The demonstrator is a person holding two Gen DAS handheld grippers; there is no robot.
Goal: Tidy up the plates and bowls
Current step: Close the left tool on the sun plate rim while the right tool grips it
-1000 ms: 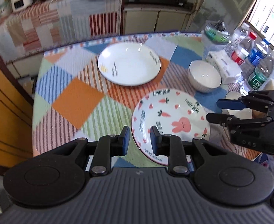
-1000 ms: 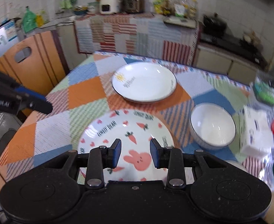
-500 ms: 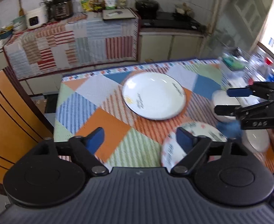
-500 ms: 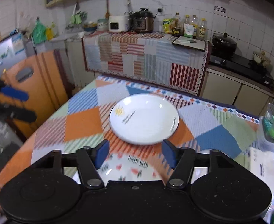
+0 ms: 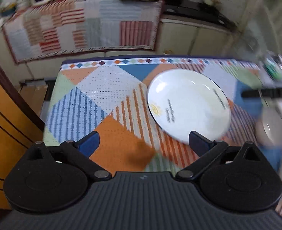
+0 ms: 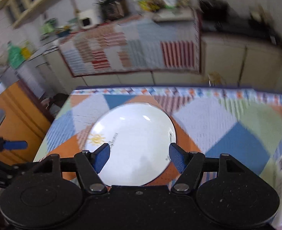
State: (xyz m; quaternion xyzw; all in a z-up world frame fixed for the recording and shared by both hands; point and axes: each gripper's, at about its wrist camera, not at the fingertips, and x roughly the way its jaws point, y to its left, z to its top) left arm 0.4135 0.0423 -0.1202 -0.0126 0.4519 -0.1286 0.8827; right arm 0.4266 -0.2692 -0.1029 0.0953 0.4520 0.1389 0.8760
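Observation:
A white plate with a small sun drawing (image 5: pixel 188 105) lies on the patchwork tablecloth (image 5: pixel 102 99); it also shows in the right wrist view (image 6: pixel 133 145). My left gripper (image 5: pixel 143 143) is open and empty, above the cloth to the plate's near left. My right gripper (image 6: pixel 139 158) is open and empty, over the plate's near part. A white bowl (image 5: pixel 271 128) shows blurred at the right edge of the left wrist view. The bunny plate is out of view. The right gripper's finger (image 5: pixel 265 93) reaches in from the right.
An orange wooden chair (image 5: pixel 4 130) stands at the table's left. A cloth-covered counter (image 5: pixel 83 25) with appliances runs behind the table. Blurred bottles and packets (image 5: pixel 279 71) stand at the table's right end. The left gripper's finger (image 6: pixel 14 145) shows at the left.
Both grippers have opened wide and swung up and forward from the bunny plate toward the white sun plate. The bunny plate has dropped out of both views.

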